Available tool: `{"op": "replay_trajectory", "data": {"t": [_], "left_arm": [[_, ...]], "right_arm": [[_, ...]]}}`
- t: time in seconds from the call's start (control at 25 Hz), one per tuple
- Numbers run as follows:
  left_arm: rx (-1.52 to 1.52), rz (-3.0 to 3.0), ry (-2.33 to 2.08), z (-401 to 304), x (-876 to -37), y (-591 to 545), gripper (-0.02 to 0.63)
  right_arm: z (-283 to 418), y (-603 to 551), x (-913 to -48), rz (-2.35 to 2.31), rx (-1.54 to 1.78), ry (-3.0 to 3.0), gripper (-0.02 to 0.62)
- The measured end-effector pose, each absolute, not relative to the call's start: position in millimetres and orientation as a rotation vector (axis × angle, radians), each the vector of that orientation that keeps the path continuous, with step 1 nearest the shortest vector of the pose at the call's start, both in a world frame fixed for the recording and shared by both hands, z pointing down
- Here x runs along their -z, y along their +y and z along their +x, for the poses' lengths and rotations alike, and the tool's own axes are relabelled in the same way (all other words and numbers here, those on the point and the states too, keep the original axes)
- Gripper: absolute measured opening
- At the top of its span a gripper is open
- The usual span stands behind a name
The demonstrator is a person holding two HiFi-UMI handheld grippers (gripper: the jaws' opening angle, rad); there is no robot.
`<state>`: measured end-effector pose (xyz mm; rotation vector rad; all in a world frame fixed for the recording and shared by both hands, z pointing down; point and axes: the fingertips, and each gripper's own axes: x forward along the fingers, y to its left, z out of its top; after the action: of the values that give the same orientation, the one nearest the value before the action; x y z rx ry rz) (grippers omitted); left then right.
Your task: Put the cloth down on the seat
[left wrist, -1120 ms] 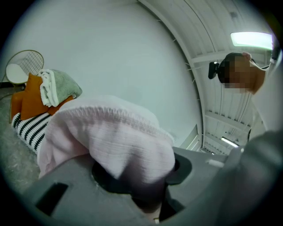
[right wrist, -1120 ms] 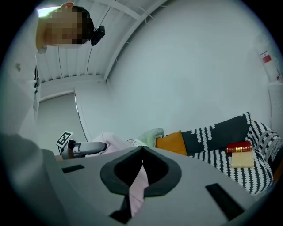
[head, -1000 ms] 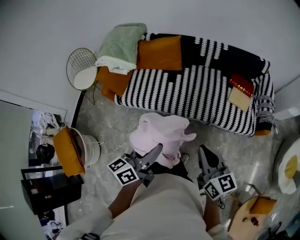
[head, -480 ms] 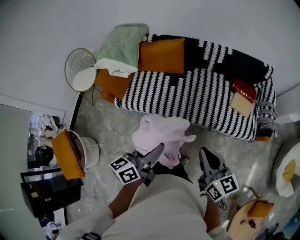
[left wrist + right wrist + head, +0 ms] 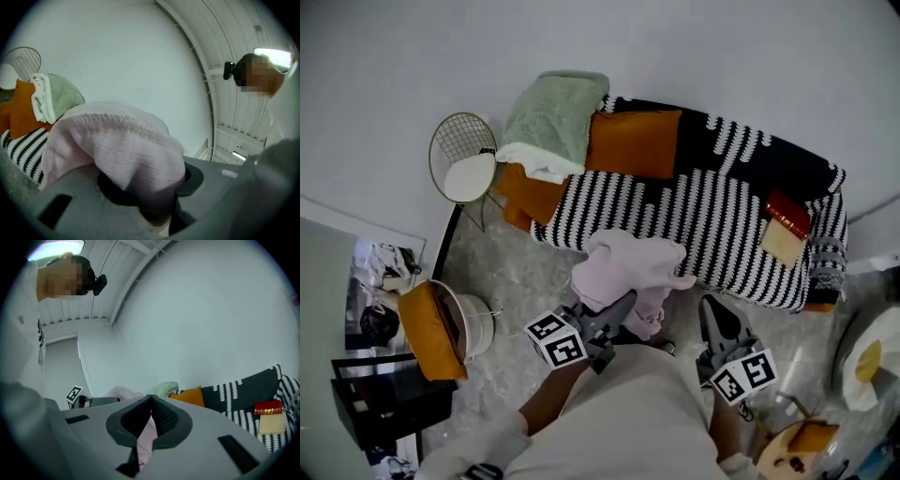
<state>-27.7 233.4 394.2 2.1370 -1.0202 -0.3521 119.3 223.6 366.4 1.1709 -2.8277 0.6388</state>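
Note:
A crumpled pale pink cloth [image 5: 628, 267] hangs over the floor at the front edge of the black-and-white striped sofa seat [image 5: 694, 211]. My left gripper [image 5: 617, 307] is shut on the cloth from below. In the left gripper view the cloth [image 5: 122, 145] drapes over both jaws and hides the left gripper's [image 5: 150, 187] tips. My right gripper [image 5: 713, 311] is just right of the cloth, apart from it, jaws together. In the right gripper view the right gripper [image 5: 151, 399] has its tips meeting, and a strip of pink shows through the slit behind them.
On the sofa lie a green blanket [image 5: 548, 117], an orange cushion [image 5: 633, 142] and a red book [image 5: 787, 214] on a tan block. A wire chair [image 5: 467, 155] stands at its left end. A white basket [image 5: 473, 319] holding an orange cushion and a black cabinet [image 5: 384, 403] stand at left.
The sofa has drawn nearer in the head view. The cloth in my left gripper now reaches the seat's front edge. Both grippers keep the same pose.

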Motion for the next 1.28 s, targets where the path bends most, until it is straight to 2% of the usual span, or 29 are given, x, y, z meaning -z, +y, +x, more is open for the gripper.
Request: {"op": "replay_trajectory", "data": {"t": [0.4, 0.88, 1.28], "left_arm": [[0.325, 2.138, -0.95, -72.9, -405.3, 203.4, 0.153], [0.304, 2.061, -0.969, -91.0, -432.0, 184.0, 0.153], [0.325, 1.986, -1.049, -96.9, -430.2, 143.1, 0.153]], "right_arm": [[59.0, 190.1, -371.1, 1.207, -0.657, -2.797, 0.009], [44.9, 177.8, -394.0, 1.162, -0.74, -2.719, 0.008], [23.1, 117.2, -393.0, 1.011, -0.732, -2.779, 0.009]]}}
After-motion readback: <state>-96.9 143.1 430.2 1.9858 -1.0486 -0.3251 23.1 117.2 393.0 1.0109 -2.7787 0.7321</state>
